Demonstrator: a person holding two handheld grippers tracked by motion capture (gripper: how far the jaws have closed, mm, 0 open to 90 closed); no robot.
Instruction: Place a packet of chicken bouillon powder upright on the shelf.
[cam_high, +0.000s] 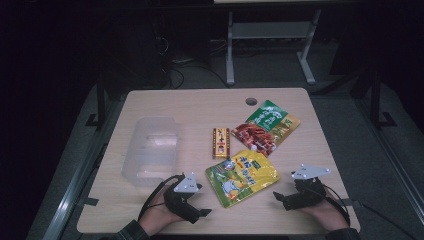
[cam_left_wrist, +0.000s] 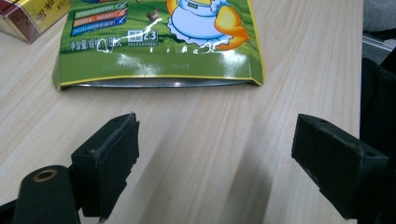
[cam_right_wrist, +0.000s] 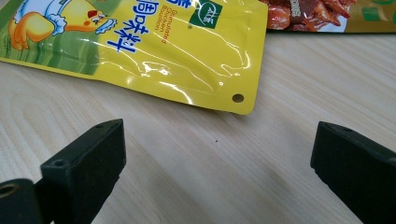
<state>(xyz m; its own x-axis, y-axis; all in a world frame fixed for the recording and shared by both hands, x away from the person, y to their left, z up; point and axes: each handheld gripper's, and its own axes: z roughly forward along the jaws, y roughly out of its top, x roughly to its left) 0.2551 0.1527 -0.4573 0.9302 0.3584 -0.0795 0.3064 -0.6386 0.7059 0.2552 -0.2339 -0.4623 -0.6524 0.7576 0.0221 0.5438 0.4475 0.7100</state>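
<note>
In the high view the left gripper (cam_high: 192, 202) sits at the lower left of the counter (cam_high: 200, 102), held by a hand (cam_high: 157, 217) that comes in from the bottom edge. The right gripper (cam_high: 286, 199) sits at the lower right, in the other hand (cam_high: 325, 212). Both rest low over bare wood, each with its fingers wide apart and nothing between them.

Between the two grippers, just below the middle of the frame, lies the yellow pouch (cam_high: 242, 177), flat on the counter and touched by neither gripper. In the left gripper view its green bottom edge (cam_left_wrist: 159, 70) lies across the top of the frame, a little beyond the spread fingers (cam_left_wrist: 109, 158). In the right gripper view its yellow top corner with a punched hole (cam_right_wrist: 237, 98) lies above the fingers (cam_right_wrist: 93, 158), also apart from them.

Above the yellow pouch in the high view lie a small red box (cam_high: 220, 142) and, to its right, a green pouch (cam_high: 265, 127) whose corner meets the yellow pouch. A clear tub (cam_high: 152, 147) stands at centre left.
</note>
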